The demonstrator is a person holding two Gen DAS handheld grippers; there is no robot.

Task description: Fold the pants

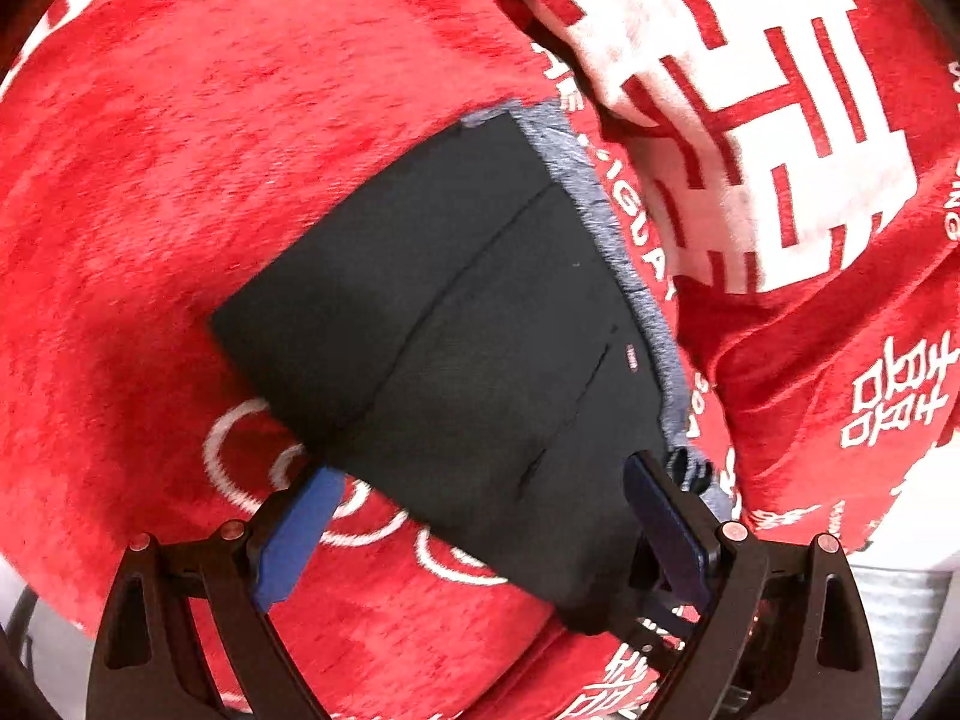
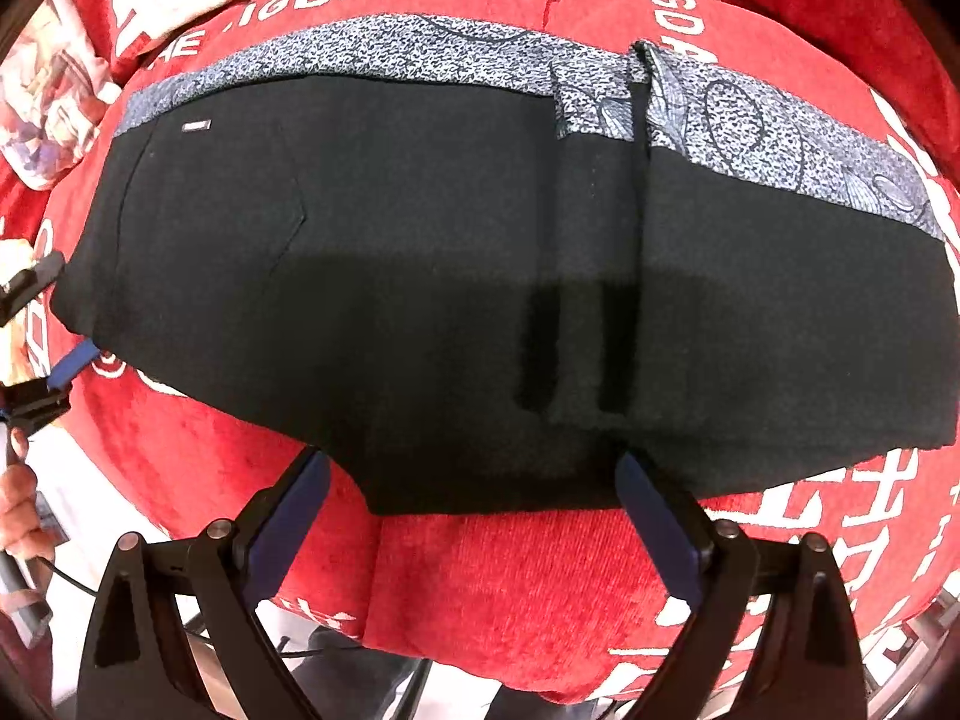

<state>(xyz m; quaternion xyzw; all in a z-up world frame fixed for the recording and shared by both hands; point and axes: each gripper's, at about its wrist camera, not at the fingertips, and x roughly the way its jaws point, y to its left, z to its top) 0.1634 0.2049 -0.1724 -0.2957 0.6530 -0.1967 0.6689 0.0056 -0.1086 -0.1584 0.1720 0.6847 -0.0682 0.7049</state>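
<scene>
**Black pants spread flat on a red printed blanket, both grippers open**

Black pants fill the middle of the right wrist view, lying flat on a red blanket printed with white characters and rings. A grey-blue patterned waistband runs along their upper edge, from the upper left down to the right side of the frame. A small pale tag sits just under the band at upper left, and a vertical fold or fly line crosses the cloth right of centre.

At the bottom of that frame the right gripper stands with its blue-padded fingers wide apart, straddling the lower hem; whether the pads touch the cloth cannot be told. At the far left edge the left gripper appears beside the pants' left side, with a hand below it.

In the left wrist view the pants stretch from the lower right toward the upper centre, with the fuzzy grey waistband along their right edge. The left gripper is open, its blue fingers spread to either side of the near corner of the pants, clamping nothing.
</scene>
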